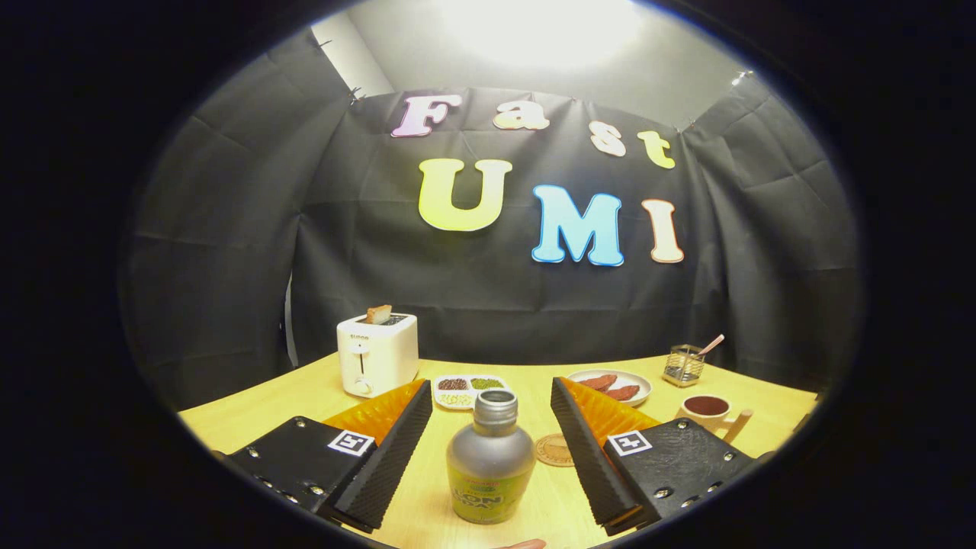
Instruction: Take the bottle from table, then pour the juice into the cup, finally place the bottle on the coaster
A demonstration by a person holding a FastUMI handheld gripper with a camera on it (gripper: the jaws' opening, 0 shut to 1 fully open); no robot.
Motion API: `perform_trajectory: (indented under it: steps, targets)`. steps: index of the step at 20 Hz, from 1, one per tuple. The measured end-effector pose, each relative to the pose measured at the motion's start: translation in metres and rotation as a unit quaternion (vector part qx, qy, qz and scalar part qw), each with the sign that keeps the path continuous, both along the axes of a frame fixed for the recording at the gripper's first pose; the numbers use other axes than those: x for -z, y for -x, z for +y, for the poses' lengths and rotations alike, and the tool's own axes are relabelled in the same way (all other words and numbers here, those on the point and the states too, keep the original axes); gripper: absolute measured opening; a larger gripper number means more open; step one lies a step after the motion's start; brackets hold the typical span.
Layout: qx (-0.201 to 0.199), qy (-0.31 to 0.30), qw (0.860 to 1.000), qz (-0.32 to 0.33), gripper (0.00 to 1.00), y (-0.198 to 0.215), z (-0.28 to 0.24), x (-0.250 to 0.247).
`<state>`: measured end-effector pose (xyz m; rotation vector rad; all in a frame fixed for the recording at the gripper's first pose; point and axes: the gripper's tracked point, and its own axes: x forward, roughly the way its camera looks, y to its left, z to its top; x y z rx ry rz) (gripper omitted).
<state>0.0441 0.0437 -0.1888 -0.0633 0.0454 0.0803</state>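
Both fingers [492,450] clear of bottle [489,465]

Bottle [489,465] label blurred; toaster [377,354] brand unreadable.

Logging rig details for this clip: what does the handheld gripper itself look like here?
The gripper has two wedge-shaped fingers with black ribbed rubber pads on their inner faces and ridged orange plastic on top. Each finger sits on a black plate with silver screws and carries a small square black-and-white marker tag. No cables are visible.
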Motion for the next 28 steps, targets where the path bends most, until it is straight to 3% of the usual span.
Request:
perform_trajectory:
  steps: [6, 13, 15, 19, 28]
  targets:
    - [-0.019, 0.010, 0.999, 0.027, 0.96, -0.014, 0.004, 0.050]
    - [-0.025, 0.006, 0.999, 0.025, 0.96, -0.016, 0.005, 0.063]
    - [-0.020, 0.004, 1.000, 0.022, 0.95, -0.017, 0.003, 0.063]
    - [-0.012, 0.002, 1.000, 0.019, 0.80, -0.017, -0.001, 0.062]
    - [0.003, -0.011, 1.000, 0.007, 0.78, -0.022, -0.019, 0.031]
